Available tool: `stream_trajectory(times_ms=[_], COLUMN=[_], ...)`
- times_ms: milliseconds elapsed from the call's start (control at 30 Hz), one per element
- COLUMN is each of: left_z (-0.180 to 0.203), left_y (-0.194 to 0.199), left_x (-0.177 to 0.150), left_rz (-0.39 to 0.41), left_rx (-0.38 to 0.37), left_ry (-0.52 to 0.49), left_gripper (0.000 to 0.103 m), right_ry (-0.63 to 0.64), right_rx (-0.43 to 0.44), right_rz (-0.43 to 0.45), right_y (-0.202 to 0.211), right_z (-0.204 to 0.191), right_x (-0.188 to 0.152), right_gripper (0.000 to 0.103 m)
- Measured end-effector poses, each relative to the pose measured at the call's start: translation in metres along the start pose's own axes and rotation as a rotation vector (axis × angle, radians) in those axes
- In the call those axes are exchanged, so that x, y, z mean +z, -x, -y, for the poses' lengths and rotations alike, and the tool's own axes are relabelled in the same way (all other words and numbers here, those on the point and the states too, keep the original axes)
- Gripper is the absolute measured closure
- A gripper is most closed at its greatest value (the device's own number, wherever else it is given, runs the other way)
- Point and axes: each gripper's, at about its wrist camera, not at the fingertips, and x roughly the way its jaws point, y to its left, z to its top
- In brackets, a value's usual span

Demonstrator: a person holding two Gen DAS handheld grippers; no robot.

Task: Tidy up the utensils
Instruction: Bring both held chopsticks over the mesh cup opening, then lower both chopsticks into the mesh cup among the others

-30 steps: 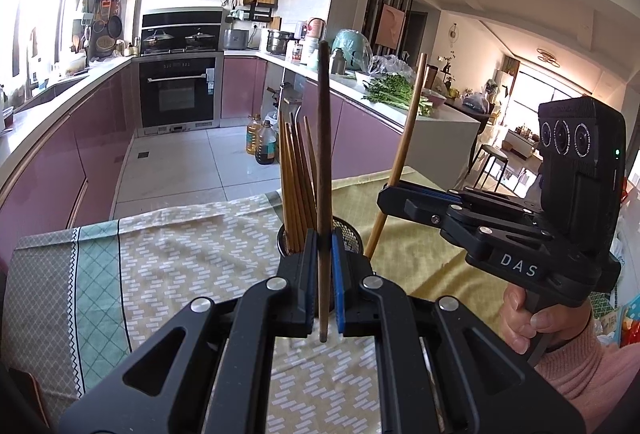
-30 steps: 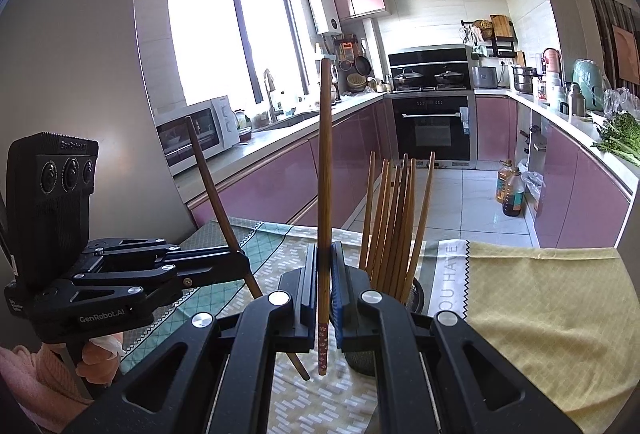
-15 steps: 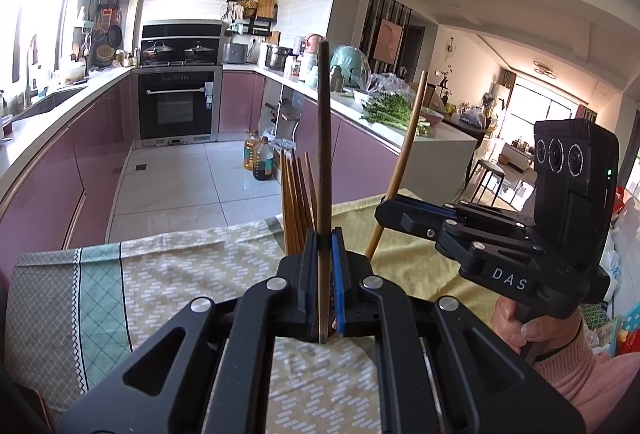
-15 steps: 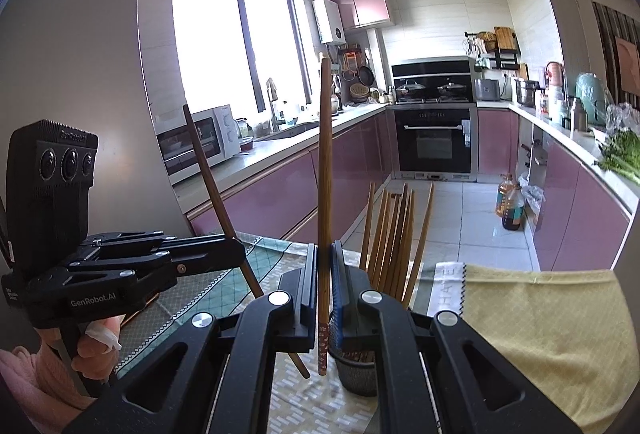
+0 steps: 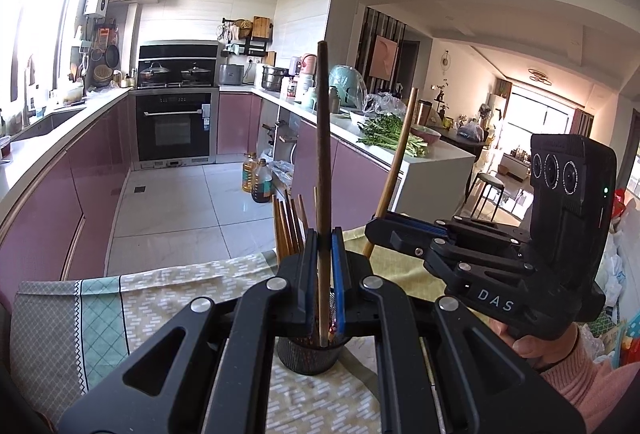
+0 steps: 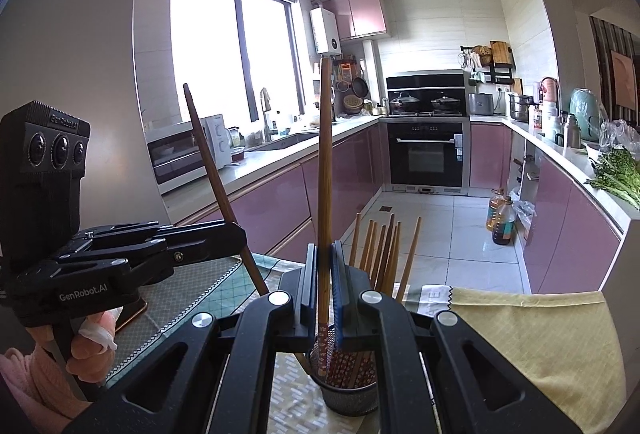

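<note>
My left gripper is shut on a dark brown chopstick that stands upright, its lower end over the black mesh holder. Several chopsticks lean in that holder. To the right, my right gripper grips a lighter chopstick, tilted. In the right wrist view the right gripper is shut on that wooden chopstick, whose patterned tip hangs at the mouth of the holder. The left gripper sits to the left with its slanted dark chopstick.
The table carries a green patterned cloth and a yellow cloth; its far edge drops to a tiled floor with oil bottles. Purple kitchen cabinets run along both sides. A hand in a pink sleeve holds each gripper handle.
Both grippers have risen with their chopsticks. The holder now sits lower in each view, and more of it shows below the fingers.
</note>
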Motion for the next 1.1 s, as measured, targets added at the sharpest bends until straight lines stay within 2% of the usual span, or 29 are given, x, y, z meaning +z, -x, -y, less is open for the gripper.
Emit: stream_trajectory(times_ms=[400, 867, 1100], left_z=[0.018, 0.022, 0.015], left_y=[-0.011, -0.030, -0.037], left_x=[-0.005, -0.017, -0.013], left_rz=[-0.005, -0.076, -0.096], left_rx=[0.046, 0.036, 0.034], left_ry=[-0.047, -0.030, -0.025], left_gripper=[0.095, 0.095, 0.095], right_ry=[-0.035, -0.057, -0.062], right_rx=[-0.026, -0.037, -0.039], right_rz=[-0.023, -0.071, -0.088], right_y=[-0.019, -0.036, -0.038], right_z=[0.008, 0.015, 0.016], right_x=[-0.004, -0.016, -0.020], right_gripper=[0.097, 0.097, 0.097])
